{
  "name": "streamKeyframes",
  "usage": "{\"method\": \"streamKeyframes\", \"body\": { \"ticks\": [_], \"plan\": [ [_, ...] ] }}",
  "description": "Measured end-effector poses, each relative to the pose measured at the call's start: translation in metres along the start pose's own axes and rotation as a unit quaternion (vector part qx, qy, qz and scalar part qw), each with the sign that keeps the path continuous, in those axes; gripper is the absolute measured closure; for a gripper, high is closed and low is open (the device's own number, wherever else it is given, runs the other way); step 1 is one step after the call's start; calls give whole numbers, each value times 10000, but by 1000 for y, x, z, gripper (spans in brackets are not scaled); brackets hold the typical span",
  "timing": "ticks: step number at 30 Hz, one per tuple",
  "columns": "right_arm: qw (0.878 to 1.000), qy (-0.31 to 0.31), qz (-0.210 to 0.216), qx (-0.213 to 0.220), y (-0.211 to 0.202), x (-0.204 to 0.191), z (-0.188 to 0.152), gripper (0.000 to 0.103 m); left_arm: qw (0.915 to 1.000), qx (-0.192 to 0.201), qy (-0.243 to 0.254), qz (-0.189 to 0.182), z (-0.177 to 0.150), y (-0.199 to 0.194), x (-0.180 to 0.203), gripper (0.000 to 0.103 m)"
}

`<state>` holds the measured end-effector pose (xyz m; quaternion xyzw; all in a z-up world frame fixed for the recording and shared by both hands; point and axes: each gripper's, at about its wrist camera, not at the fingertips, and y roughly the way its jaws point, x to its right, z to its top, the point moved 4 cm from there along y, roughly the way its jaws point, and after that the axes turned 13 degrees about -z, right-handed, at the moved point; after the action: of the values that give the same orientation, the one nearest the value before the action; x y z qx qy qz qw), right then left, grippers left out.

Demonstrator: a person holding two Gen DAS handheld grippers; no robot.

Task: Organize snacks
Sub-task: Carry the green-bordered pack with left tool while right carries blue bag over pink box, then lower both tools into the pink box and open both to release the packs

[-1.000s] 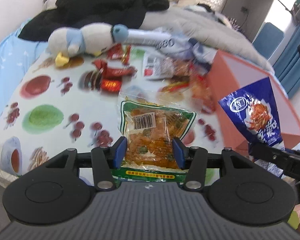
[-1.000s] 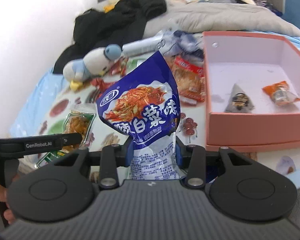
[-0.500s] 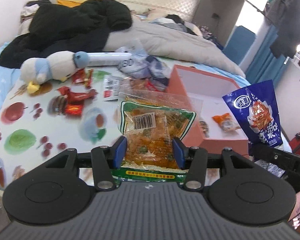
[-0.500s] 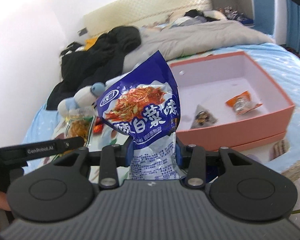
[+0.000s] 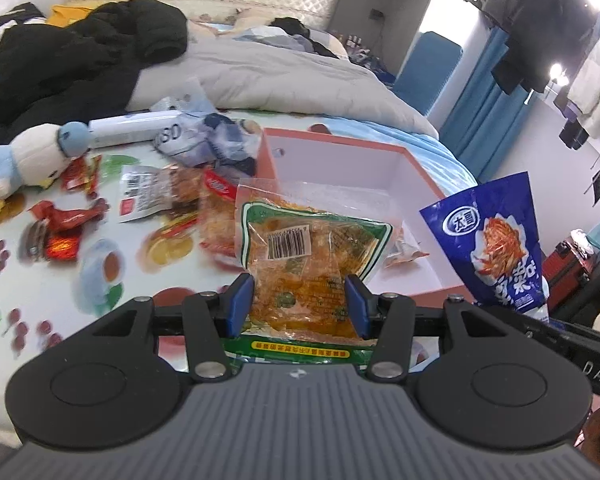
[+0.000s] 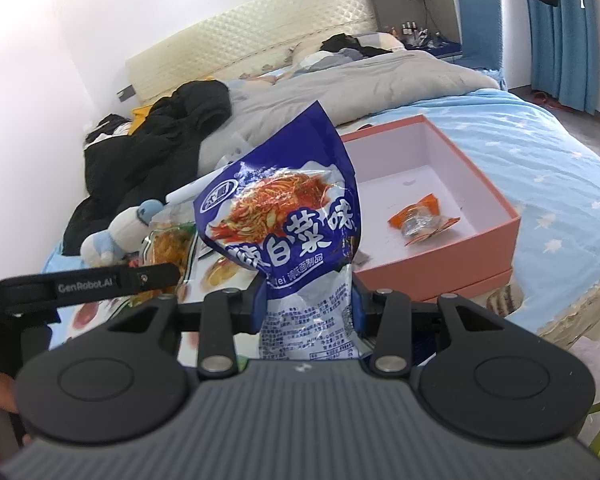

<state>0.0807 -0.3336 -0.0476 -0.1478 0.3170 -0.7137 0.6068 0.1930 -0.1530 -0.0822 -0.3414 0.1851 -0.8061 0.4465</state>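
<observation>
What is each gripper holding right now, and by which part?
The left gripper pinches the clear orange snack packet across its lower half. The right gripper clamps the blue noodle-snack bag at its lower end.

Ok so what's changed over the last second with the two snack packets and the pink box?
Both grippers lifted and swung toward the pink box, whose inside now shows in both views. The left gripper still clamps the green-edged packet and the right gripper the blue packet. Nothing was released; the snacks in the box haven't moved.

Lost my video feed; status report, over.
Left gripper shut on clear green-edged snack pack. Right gripper shut on blue snack bag. Open pink box ahead, unobstructed.
</observation>
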Motion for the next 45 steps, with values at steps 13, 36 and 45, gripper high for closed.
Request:
{"method": "streamKeyframes", "body": {
  "ticks": [13, 36, 45],
  "plan": [
    [9996, 196, -51, -198, 55, 26, 27, 60, 9992, -349, 103, -151, 49, 83, 5, 47],
    [9958, 402, -249, -782, 173, 51, 57, 47, 9957, -902, 229, -9, 86, 203, -22, 24],
    [9972, 309, -251, -632, 157, 50, 57, 33, 9969, -708, 340, 12, 83, 168, -10, 24]
  ]
}}
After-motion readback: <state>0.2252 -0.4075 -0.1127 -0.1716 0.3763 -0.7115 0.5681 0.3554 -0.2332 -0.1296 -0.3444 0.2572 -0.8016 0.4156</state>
